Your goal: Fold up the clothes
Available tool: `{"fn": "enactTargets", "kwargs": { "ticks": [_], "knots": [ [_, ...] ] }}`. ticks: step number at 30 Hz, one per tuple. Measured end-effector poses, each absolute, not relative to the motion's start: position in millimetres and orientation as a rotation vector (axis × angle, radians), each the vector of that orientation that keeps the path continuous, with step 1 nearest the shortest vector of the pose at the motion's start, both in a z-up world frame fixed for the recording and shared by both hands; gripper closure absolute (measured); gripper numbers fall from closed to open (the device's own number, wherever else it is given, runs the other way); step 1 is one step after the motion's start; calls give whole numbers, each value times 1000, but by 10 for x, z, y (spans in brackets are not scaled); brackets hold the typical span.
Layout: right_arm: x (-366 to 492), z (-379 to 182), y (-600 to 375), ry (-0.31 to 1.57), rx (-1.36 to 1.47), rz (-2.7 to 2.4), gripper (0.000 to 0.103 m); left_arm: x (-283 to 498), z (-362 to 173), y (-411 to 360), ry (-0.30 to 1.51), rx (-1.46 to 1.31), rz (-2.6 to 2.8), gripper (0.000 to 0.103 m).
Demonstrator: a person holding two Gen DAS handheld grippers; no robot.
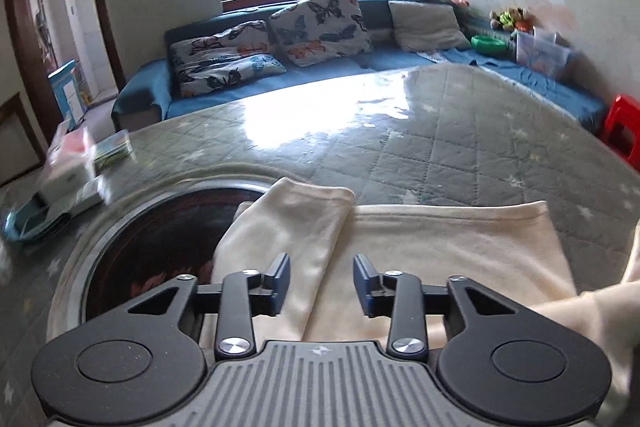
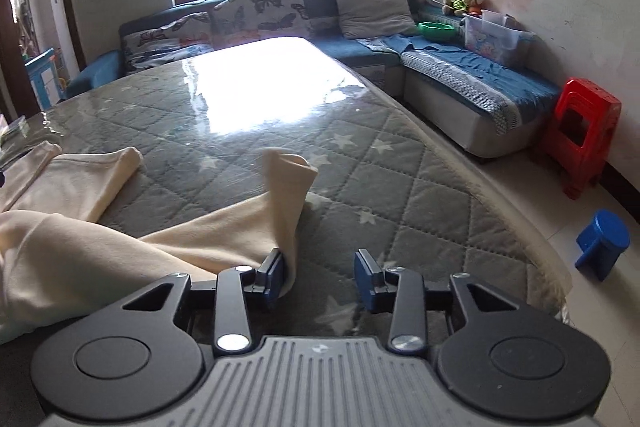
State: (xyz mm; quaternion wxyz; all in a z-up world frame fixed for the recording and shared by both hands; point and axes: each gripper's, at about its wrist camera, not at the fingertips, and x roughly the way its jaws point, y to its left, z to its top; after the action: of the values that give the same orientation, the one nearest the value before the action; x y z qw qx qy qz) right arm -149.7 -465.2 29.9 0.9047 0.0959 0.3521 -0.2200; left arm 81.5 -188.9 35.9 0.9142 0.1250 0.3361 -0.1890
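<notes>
Right now the cream garment [image 1: 420, 247] lies spread on the quilted grey table [image 1: 440, 155], one sleeve [image 1: 288, 223] folded across it. Just above it, the left gripper [image 1: 322, 285] stands partly parted, gripping nothing. The right gripper [image 2: 322, 279] is likewise parted, with the other sleeve [image 2: 286, 195] brushing only its left pad.

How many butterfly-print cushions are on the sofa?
2: one upright butterfly cushion against the sofa back, one lying butterfly cushion beside it toward the doorway. Others may be hidden.
</notes>
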Motion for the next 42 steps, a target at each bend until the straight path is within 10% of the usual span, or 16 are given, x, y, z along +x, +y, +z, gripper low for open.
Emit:
{"fn": "enactTargets", "kwargs": {
  "ticks": [12,18,42],
  "knots": [
    [-1378,304,-4783,726,167,-496,63,1157,114,-1931,768,237,-376,69],
    [-1316,322,-4778,718,157,-483,63,1151,158,-1865,729,213,-382,100],
    [-1192,403,-4578,695,104,-375,62,-117,998,579,501,-210,22,101]
  ]
}}
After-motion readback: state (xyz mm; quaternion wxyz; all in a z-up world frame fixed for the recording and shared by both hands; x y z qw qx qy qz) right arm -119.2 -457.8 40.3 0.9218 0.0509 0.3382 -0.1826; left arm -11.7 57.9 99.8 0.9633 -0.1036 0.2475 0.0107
